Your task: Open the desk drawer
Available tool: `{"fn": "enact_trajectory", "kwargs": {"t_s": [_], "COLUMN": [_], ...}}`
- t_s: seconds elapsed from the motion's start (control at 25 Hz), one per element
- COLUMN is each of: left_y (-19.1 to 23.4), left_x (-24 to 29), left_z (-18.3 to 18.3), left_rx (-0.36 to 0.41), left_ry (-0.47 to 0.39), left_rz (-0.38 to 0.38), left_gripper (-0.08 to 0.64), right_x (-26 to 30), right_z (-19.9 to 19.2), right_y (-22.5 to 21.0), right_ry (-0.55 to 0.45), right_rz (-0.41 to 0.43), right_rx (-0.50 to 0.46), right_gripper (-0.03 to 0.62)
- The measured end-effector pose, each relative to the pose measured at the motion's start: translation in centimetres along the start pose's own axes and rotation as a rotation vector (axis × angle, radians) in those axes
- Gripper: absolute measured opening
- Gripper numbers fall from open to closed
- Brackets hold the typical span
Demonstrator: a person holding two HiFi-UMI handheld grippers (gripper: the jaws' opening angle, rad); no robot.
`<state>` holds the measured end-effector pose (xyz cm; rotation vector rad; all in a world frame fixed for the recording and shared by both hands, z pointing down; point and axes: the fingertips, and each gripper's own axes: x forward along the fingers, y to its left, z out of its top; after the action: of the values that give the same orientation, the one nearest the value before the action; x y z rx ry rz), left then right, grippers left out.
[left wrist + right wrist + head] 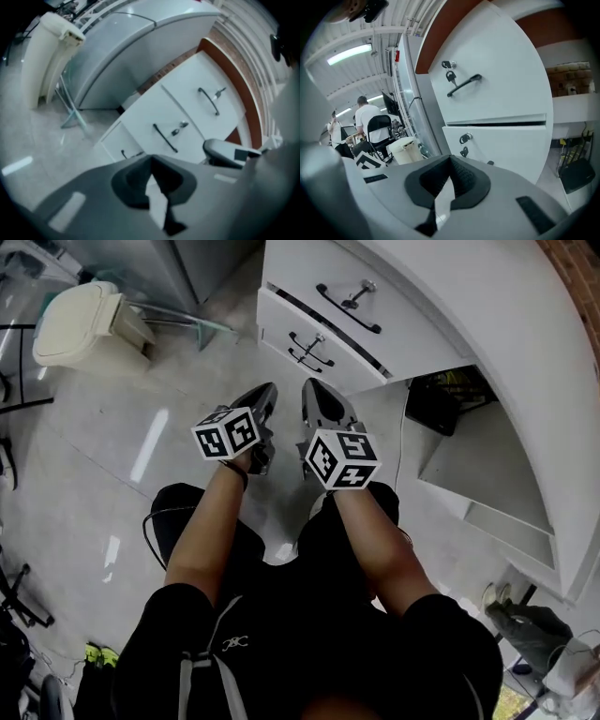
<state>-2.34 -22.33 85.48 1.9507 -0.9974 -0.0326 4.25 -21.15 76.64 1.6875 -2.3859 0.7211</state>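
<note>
Left gripper (265,396): mine is shut, holding nothing.
Right gripper (314,390): shut too, empty.
Desk drawer (302,274): I'm not touching it.

The head view looks steeply down from above the person, with the white desk drawers with black bar handles (323,320) at far right. Both gripper views sit low and near, facing those drawers. The left gripper view is tilted, the right gripper view nearly upright. All three views share the drawers and the cream plastic bin (84,324) to their left.
</note>
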Motion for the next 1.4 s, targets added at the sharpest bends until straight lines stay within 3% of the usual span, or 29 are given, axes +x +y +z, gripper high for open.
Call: {"fn": "enact_trajectory", "kwargs": {"t_s": [0.36, 0.52, 0.56, 1.12, 1.4], "left_y": [5.2, 6.3, 6.7, 9.3, 9.1], "left_x": [8.6, 11.3, 11.9, 16.8, 18.5], "left_z": [-6.0, -7.8, -8.0, -8.6, -8.3], "left_rx": [-0.293, -0.402, -0.424, -0.650, -0.677], "left_ry": [-0.036, -0.039, -0.043, -0.124, -0.171], "left_rz": [-0.075, -0.089, -0.089, -0.177, -0.228], "left_gripper": [0.003, 0.011, 0.046, 0.075, 0.115], "right_x": [2.3, 1.5, 1.3, 1.1, 0.9], "right_z": [-2.8, -3.5, -3.7, -5.1, -6.0], "right_y": [-3.1, -2.1, -1.9, -6.0, -7.6], "right_ry": [-0.059, -0.052, -0.050, -0.014, 0.026], "right_rz": [0.044, 0.071, 0.079, -0.014, -0.054], "right_rx": [0.022, -0.059, -0.079, -0.059, -0.074], "right_gripper": [-0.002, -0.002, -0.002, -0.002, -0.002]}}
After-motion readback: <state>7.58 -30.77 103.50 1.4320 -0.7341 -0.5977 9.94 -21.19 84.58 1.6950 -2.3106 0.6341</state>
